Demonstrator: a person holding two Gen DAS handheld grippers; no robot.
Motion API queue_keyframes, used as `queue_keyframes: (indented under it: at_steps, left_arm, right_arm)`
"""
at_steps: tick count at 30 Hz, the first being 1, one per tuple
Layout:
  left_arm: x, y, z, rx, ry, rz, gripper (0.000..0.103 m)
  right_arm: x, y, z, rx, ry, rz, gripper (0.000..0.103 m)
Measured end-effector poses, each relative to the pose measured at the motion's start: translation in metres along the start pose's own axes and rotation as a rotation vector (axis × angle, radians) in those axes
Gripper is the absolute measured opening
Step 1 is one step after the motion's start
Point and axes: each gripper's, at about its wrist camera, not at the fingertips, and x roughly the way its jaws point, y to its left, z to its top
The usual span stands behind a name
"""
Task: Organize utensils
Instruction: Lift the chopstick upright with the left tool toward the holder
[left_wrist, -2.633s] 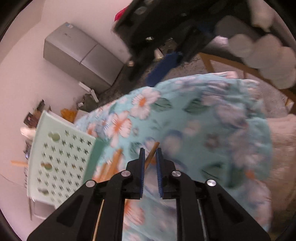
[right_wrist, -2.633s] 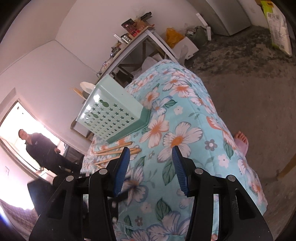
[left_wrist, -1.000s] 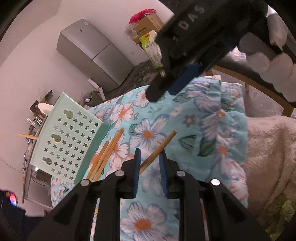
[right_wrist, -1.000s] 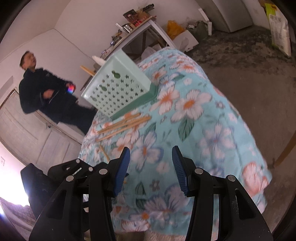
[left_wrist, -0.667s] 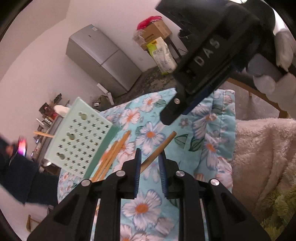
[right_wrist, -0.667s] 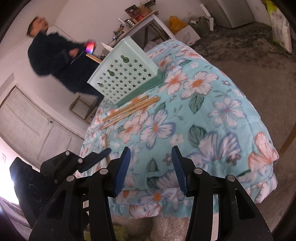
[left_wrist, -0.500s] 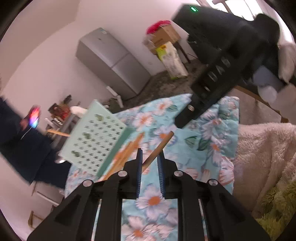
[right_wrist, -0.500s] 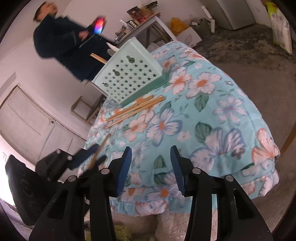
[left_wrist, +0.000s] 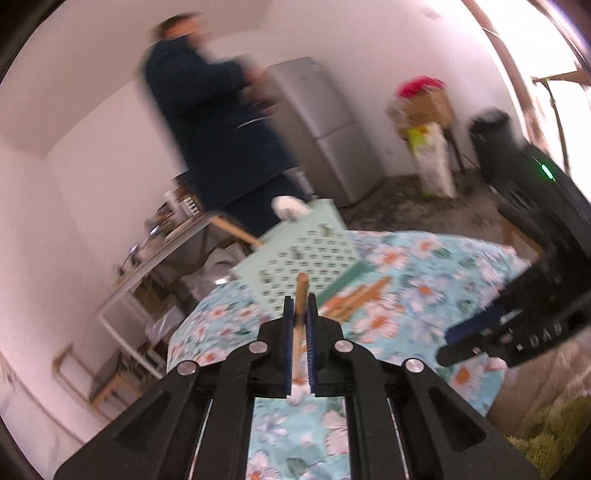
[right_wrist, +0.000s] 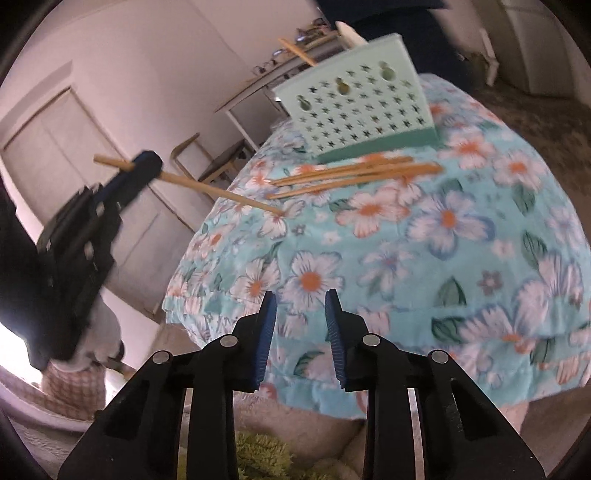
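My left gripper (left_wrist: 299, 301) is shut on a wooden chopstick (left_wrist: 300, 301) and holds it above the near edge of the flowered table. In the right wrist view the left gripper (right_wrist: 142, 166) shows at the left with the chopstick (right_wrist: 218, 194) slanting down to the cloth. Several more chopsticks (right_wrist: 354, 173) lie on the cloth in front of a mint green perforated basket (right_wrist: 364, 101), which has a chopstick and a white utensil sticking out of its top. My right gripper (right_wrist: 299, 314) is open and empty, low over the near table edge; it also shows in the left wrist view (left_wrist: 476, 334).
The flowered blue tablecloth (right_wrist: 424, 236) covers the table. A person in dark clothes (left_wrist: 218, 136) stands behind the basket, beside a grey fridge (left_wrist: 325, 129). A side table (left_wrist: 162, 251) with clutter stands at the left. A fluffy green and beige rug (right_wrist: 258, 458) lies below.
Both grippers have swung to the left around the table. The left gripper still holds the chopstick, which now points straight ahead at the basket. The person has walked across behind the basket.
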Motion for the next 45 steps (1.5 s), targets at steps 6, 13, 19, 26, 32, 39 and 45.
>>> queue_keyframes:
  at_steps: [6,13,19,26,32,39,45]
  left_arm:
    - [0.000,0.062,-0.016,-0.250,-0.002,0.046,0.005]
    - [0.010,0.127,-0.050,-0.539,-0.007,0.007,0.005]
    - [0.018,0.158,-0.068,-0.637,-0.024,0.002,0.006]
    - [0.029,0.177,-0.076,-0.707,-0.026,0.003,0.007]
    - [0.034,0.187,-0.085,-0.731,-0.026,0.008,0.008]
    - [0.041,0.193,-0.087,-0.737,-0.024,0.011,0.008]
    - [0.043,0.192,-0.086,-0.724,-0.022,0.019,0.008]
  right_arm:
    - [0.013,0.010,0.026,-0.085,-0.004,-0.048,0.027]
    - [0.038,0.014,0.065,-0.196,-0.006,-0.111,0.026]
    - [0.083,0.043,0.104,-0.405,0.020,-0.118,0.022]
    - [0.158,0.064,0.127,-0.635,0.156,-0.107,0.012]
    - [0.204,0.060,0.120,-0.746,0.285,-0.134,0.012]
    - [0.222,0.066,0.129,-0.809,0.336,-0.117,0.012]
    - [0.234,0.077,0.126,-0.890,0.361,-0.128,0.012]
